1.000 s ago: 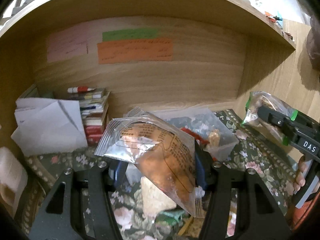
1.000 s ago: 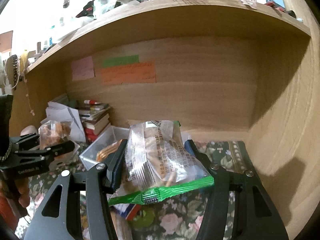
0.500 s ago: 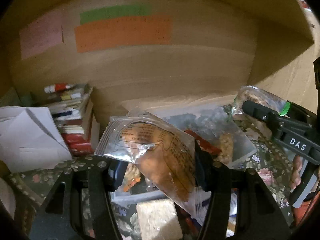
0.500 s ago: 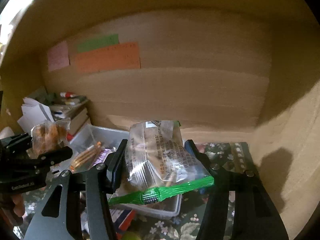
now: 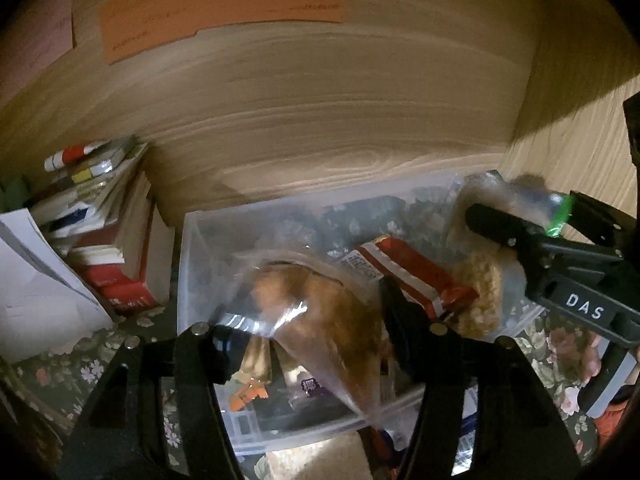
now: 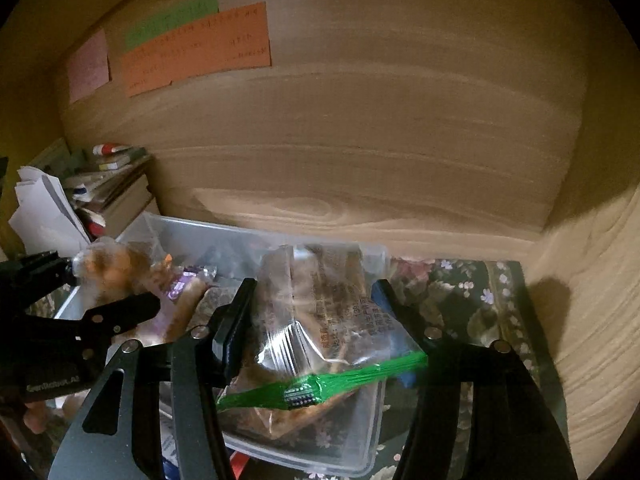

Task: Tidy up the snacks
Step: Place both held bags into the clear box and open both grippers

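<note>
This looks like a home study nook: a wood-grain alcove whose back panel (image 6: 380, 128) fills the upper frame. Orange (image 6: 196, 50), green (image 6: 172, 24) and pink (image 6: 88, 64) handwritten paper notes are stuck at its upper left. A stack of books (image 5: 116, 248) and loose papers (image 5: 36, 280) sit at the left, and a floral cloth (image 6: 472, 292) covers the desk under a clear plastic snack bin (image 6: 192, 232).

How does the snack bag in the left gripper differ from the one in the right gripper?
The left gripper pinches a clear bag of orange-brown snacks; the right gripper holds a green-edged bag with paler contents. The clear bag shows no coloured strip; the green-edged bag has printed text. Both are transparent and held over the plastic bin.
</note>
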Demonstrator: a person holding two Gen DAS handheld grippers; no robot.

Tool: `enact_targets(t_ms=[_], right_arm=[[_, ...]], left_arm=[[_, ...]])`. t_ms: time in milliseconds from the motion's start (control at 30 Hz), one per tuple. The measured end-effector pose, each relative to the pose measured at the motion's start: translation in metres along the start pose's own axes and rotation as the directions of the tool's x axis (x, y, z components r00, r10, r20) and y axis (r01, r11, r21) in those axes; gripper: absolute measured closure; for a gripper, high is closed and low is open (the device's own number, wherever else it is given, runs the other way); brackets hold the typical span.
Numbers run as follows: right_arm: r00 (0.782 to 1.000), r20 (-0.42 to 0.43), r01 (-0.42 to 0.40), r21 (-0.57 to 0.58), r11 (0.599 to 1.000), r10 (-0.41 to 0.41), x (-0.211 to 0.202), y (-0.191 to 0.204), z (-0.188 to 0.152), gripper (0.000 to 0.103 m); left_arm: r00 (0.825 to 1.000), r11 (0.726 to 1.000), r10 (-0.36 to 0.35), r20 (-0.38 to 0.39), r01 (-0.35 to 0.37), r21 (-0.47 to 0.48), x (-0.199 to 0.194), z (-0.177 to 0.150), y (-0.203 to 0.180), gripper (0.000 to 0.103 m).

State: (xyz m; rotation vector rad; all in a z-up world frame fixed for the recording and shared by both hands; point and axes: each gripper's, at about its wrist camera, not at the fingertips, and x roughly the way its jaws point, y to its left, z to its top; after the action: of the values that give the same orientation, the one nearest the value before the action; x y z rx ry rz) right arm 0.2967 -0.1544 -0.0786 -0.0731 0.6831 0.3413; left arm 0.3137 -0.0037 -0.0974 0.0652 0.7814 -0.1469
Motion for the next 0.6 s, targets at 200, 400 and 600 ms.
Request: enact_targets(t_ms=[200, 400, 600], right_arm=[[1.000, 0.016, -0.007, -0.001, 1.000, 0.007, -0.015, -0.003, 0.001, 0.045], [0.998, 0.058, -0.027, -0.012, 1.000, 0.028, -0.047, 0.002, -0.001, 0.044], [0.993, 0.106, -0.055, -0.043, 0.998, 0.059, -0.087, 0.014, -0.017, 0.041]], left_arm=[[0.999, 1.000, -0.005, 0.041, 0.005, -0.008, -0.021, 0.000, -0.001, 0.034], [0.995, 1.000, 0.007, 0.095, -0.007, 0.002, -0.061, -0.011, 0.000, 0.030], [0.992, 1.000, 0.029, 0.127, -0.029, 0.002, -0.093, -0.035, 0.000, 0.019]])
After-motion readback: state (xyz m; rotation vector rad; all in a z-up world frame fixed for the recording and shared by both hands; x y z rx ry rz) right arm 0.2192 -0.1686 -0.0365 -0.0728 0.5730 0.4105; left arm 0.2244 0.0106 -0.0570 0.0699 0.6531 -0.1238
